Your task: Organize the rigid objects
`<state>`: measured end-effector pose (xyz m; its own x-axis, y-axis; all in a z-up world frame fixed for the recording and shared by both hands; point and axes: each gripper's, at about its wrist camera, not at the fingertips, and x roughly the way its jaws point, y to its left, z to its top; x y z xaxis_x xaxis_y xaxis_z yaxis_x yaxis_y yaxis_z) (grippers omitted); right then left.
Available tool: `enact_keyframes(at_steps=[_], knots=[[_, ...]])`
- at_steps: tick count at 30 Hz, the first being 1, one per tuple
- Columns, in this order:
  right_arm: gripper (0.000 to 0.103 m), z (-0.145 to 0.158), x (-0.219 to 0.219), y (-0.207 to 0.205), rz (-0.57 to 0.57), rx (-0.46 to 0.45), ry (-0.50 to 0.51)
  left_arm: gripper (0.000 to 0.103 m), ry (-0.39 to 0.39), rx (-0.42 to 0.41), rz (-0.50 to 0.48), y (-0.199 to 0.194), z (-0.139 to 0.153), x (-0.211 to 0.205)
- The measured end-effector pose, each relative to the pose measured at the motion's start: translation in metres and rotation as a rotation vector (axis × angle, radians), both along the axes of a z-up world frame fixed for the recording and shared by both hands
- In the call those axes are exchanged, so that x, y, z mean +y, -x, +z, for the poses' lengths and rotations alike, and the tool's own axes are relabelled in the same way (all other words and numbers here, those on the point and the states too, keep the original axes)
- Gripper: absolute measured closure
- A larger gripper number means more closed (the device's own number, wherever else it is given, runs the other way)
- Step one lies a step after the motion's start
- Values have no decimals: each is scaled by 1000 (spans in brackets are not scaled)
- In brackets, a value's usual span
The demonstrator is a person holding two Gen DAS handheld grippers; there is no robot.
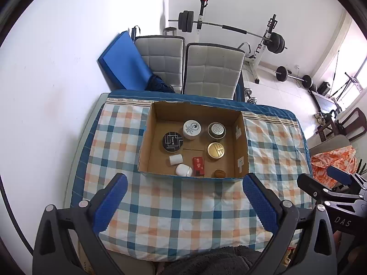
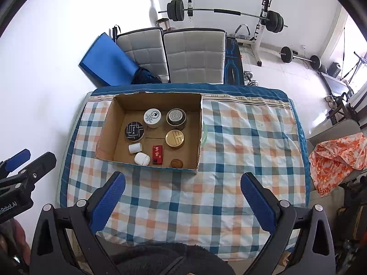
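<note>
An open cardboard box (image 1: pixel 240 137) (image 2: pixel 105 135) stands on the checked tablecloth (image 1: pixel 174 206) (image 2: pixel 240 155). Inside lie a black round tin (image 1: pixel 173 141) (image 2: pixel 134 131), a white round jar (image 1: pixel 192 128) (image 2: pixel 152 117), a perforated-lid tin (image 1: pixel 216 130) (image 2: pixel 176 116), a gold-lid tin (image 1: pixel 216 150) (image 2: pixel 174 138), a white cylinder (image 1: pixel 175 160) (image 2: pixel 135 148), a white case (image 1: pixel 183 169) (image 2: pixel 142 158), a red box (image 1: pixel 198 165) (image 2: pixel 157 154) and a brown nut (image 1: pixel 219 173) (image 2: pixel 176 163). My left gripper (image 1: pixel 184 204) and right gripper (image 2: pixel 183 202) are open and empty, above the cloth in front of the box.
Two grey padded chairs (image 1: pixel 212 71) (image 2: pixel 195 55) stand behind the table, with a blue mat (image 1: pixel 123 61) by the wall. A barbell rack (image 1: pixel 229 27) is farther back. An orange patterned cloth (image 2: pixel 337 158) lies to the right of the table.
</note>
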<state>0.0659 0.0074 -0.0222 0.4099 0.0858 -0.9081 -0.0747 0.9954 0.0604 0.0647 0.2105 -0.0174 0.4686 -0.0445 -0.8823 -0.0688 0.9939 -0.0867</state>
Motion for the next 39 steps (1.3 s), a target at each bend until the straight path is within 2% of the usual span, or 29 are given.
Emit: enact_keyframes(at_steps=[20,39], knots=[[1,7,4,2,8,-28,22,0,-4,-3,-1,3,-2,0],[1,11,-2,5,-45,-55,32,0,-6,-13,-8,5,1,-10]])
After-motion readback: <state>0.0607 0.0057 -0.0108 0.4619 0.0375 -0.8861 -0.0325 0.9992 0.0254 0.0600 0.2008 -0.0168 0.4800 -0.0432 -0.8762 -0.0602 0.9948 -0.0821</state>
